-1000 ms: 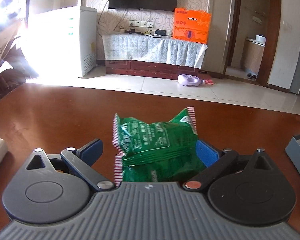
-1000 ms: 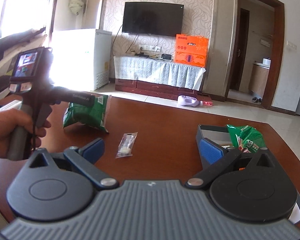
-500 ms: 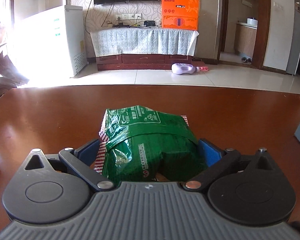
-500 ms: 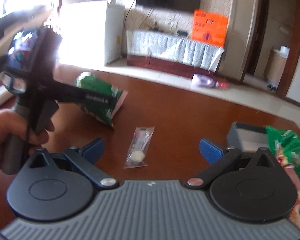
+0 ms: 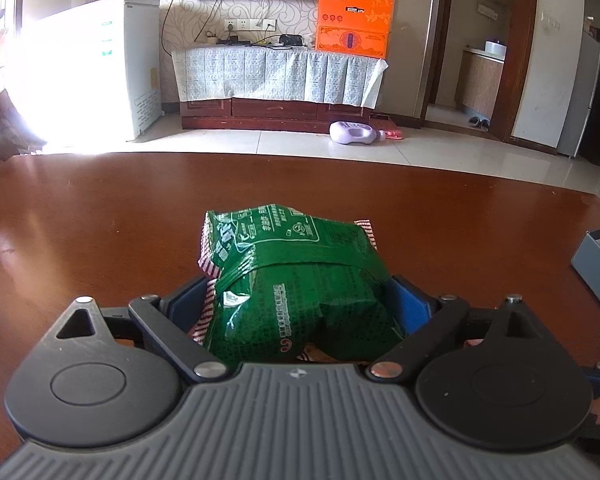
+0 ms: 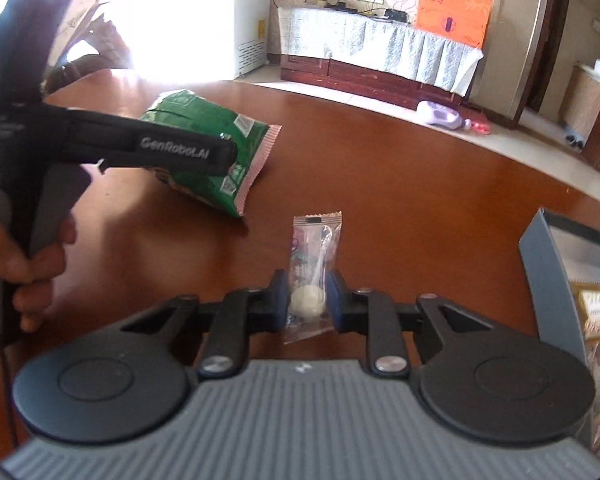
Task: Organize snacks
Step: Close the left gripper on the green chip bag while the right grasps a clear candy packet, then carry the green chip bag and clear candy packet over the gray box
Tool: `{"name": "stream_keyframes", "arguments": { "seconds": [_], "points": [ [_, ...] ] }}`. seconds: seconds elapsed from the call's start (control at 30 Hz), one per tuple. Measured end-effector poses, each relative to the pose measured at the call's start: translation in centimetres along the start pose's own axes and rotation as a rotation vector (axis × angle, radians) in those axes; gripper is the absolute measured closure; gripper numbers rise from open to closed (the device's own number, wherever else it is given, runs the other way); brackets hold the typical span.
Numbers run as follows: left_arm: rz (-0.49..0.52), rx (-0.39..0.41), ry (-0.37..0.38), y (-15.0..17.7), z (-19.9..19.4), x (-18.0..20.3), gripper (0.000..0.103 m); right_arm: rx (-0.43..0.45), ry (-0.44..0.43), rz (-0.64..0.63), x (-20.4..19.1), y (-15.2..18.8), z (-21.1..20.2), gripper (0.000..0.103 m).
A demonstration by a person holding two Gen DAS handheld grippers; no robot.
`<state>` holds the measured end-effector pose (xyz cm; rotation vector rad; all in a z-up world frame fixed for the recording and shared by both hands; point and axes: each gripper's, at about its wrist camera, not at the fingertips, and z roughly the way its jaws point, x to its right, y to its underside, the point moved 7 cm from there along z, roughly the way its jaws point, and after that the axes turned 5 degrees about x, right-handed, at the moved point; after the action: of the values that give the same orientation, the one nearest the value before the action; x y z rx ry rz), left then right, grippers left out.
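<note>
Left wrist view, left tongs (image 5: 300, 304) clamping green bag (image 5: 296, 280), right tongs (image 6: 307, 300) pinching clear packet (image 6: 314, 272), box (image 6: 548, 280) cropped.

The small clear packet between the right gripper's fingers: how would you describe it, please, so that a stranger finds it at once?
On the brown wooden table, look just in front of the right gripper, between the green snack bag and the grey box. The small clear packet lies there, lengthwise between the fingers. Unlike its green neighbours, it is transparent and shows one pale round sweet.
</note>
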<state>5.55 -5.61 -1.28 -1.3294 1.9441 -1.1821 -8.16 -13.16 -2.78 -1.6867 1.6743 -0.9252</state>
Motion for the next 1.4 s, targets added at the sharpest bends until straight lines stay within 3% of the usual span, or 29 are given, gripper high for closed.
{"name": "stream_keyframes", "arguments": {
  "seconds": [0.1,0.33,0.8,1.4],
  "points": [
    [-0.021,0.001,0.023,0.2,-0.7,0.2,0.021,-0.007,-0.006,0.019,0.2,0.3,-0.9,0.079],
    [0.004,0.006,0.016,1.1,-2.8,0.6,0.027,0.036,-0.01,0.06,0.5,0.7,-4.6,0.079],
    [0.134,0.027,-0.018,3.0,-8.2,4.9,0.027,0.121,-0.004,0.086,0.6,2.6,-10.5,0.079],
    [0.189,0.073,0.006,4.0,-14.7,10.2,0.027,0.19,0.0,0.132,2.7,4.3,-14.6,0.079]
  ]
}}
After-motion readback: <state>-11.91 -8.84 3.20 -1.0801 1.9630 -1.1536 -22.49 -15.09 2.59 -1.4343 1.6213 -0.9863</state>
